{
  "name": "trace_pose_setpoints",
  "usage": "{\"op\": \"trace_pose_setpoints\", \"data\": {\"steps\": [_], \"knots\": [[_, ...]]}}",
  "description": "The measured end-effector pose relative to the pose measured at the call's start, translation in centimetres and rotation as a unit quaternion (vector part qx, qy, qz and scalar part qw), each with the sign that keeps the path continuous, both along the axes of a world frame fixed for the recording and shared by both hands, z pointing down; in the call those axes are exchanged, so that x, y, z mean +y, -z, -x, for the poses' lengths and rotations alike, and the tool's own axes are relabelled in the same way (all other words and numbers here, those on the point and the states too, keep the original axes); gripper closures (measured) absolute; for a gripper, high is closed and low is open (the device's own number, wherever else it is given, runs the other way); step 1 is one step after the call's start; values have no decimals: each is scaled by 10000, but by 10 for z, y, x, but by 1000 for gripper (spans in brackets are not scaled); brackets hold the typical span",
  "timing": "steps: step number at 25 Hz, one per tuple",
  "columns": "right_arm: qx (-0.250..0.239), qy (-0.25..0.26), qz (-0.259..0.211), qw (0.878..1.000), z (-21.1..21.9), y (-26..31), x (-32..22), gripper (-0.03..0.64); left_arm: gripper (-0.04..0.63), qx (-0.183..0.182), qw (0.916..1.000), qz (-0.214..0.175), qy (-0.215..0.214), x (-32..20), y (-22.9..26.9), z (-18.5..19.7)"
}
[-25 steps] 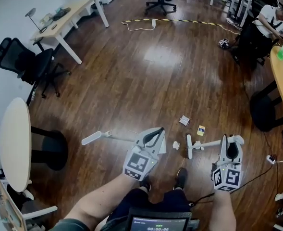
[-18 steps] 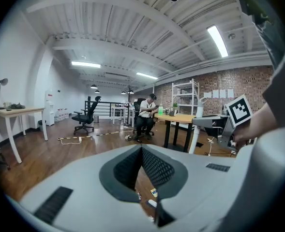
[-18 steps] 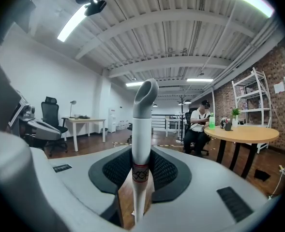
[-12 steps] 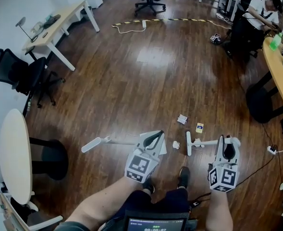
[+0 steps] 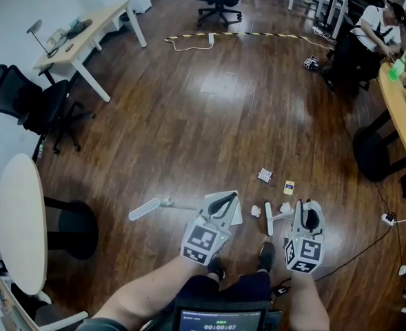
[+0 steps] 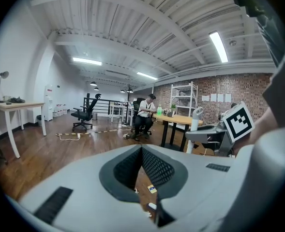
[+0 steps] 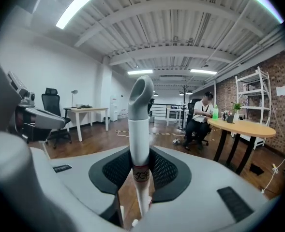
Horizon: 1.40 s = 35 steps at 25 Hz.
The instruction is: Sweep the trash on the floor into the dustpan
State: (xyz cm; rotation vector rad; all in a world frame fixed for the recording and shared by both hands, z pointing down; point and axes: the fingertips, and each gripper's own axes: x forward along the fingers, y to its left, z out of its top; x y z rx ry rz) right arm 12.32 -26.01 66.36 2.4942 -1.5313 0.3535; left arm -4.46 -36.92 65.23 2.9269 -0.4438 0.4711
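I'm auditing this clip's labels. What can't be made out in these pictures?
- Whether the left gripper holds the dustpan: in the head view the gripper body covers the contact, and the left gripper view shows only floor in the narrow gap between its jaws.
- Broom bristles: too small in the head view, cut off below the jaws in the right gripper view.
- Print on the trash: too small in the head view.
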Motion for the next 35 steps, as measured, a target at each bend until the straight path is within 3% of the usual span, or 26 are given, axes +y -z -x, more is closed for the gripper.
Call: {"op": "trace_pose_setpoints", "data": {"steps": [3,8,13,23,35], "knots": [[-201,110,39,9997,35,-5,-16,488,589,-28,9999,-80,-121,-3,2,14],[-470,201,34,9987,100,-7,-57,486,589,101,9999,5,21,-27,7,65],[-748,250,-73,9969,127,0,-88,483,589,136,9999,17,93,-33,12,94],[-825,397,-258,9955,158,30,-100,489,589,304,9989,94,346,-49,33,110],[-271,370,-701,9965,130,144,-37,488,589,624,9971,210,394,-13,114,82]]}}
